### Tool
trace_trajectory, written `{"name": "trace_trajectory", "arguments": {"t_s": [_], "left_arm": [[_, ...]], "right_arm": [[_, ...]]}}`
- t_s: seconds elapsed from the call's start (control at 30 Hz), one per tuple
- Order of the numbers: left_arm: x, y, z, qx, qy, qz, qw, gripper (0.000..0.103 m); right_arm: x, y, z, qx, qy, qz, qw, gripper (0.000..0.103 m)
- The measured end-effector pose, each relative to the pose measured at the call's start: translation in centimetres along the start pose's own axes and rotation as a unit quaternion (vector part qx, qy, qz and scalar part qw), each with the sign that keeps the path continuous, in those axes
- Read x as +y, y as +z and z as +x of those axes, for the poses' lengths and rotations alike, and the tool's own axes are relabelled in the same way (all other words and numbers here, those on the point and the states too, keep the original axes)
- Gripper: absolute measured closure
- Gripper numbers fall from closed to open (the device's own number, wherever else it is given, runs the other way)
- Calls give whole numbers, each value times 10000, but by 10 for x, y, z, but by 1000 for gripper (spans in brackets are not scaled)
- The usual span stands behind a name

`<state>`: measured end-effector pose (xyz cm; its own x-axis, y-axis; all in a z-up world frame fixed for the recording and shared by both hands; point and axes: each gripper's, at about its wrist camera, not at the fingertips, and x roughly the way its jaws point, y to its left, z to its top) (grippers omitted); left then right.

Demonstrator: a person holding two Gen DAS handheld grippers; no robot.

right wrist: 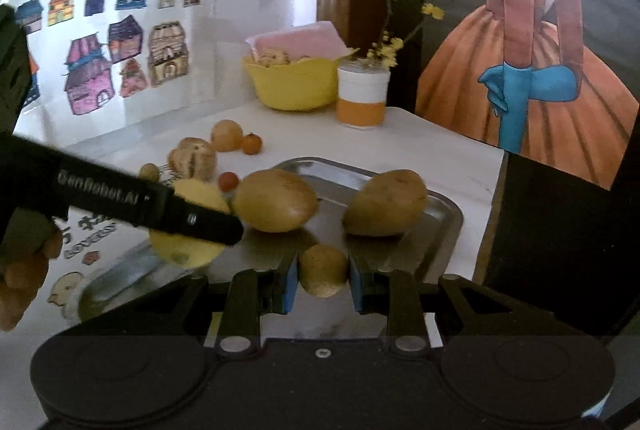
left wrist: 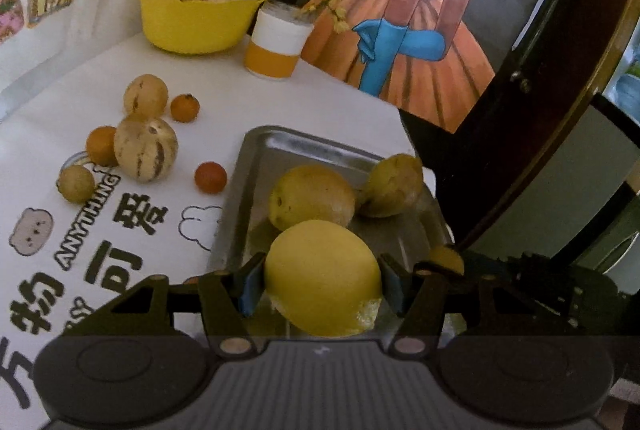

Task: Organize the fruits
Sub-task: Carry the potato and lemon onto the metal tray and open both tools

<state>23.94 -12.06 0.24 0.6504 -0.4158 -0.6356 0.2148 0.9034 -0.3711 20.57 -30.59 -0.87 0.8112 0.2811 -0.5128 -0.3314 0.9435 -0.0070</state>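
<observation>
On the left of the white table [left wrist: 328, 98] lie loose fruits: a big striped melon [left wrist: 145, 149], a smaller pale one [left wrist: 145, 96] behind it, a little brown fruit [left wrist: 76, 183], and three small orange ones [left wrist: 211, 177]. They sit well apart from the metal tray [left wrist: 256, 190], to its left. At the back stand a yellow bowl [left wrist: 192, 22] and an orange and white cup [left wrist: 276, 42].

The left gripper [left wrist: 320, 284] is closed on a big yellow lemon [left wrist: 322, 276]. Its blue pads press both sides of the lemon. The lemon hangs over the near end of the tray, with its long side lying across, from pad to pad. Two brownish fruits [left wrist: 311, 196] already lie in the tray just beyond it.

To the right, the right gripper [right wrist: 323, 274] is closed on a small round brown fruit [right wrist: 323, 270]. It is over the near edge of the tray [right wrist: 440, 226] too, right beside the lemon [right wrist: 188, 250].

I think both fruits only need to go down and be let go. The bare spot in the tray lies straight ahead of the right gripper, between the two brownish fruits, so they should not bump. The loose fruits are nearer the left gripper.
</observation>
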Motion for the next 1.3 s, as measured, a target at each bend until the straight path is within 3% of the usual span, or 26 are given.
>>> {"name": "trace_trajectory", "arguments": {"t_s": [0.33, 0.8, 0.97, 1.07, 1.3], "left_arm": [[-2, -1, 14, 59, 267, 111, 9996, 40], [-1, -1, 17, 58, 277, 185, 9994, 39], [1, -2, 9, 17, 216, 35, 9998, 24], [0, -3, 0, -60, 171, 25, 9998, 20], [-6, -4, -39, -526, 203, 53, 9984, 3]], "right_arm": [[-16, 3, 35, 140, 62, -61, 9999, 75], [-14, 3, 45, 258, 46, -49, 9996, 73], [-13, 3, 38, 185, -34, -30, 9998, 61], [-13, 3, 26, 80, -115, 48, 9999, 52], [-9, 6, -18, -226, -312, 188, 9991, 27]]}}
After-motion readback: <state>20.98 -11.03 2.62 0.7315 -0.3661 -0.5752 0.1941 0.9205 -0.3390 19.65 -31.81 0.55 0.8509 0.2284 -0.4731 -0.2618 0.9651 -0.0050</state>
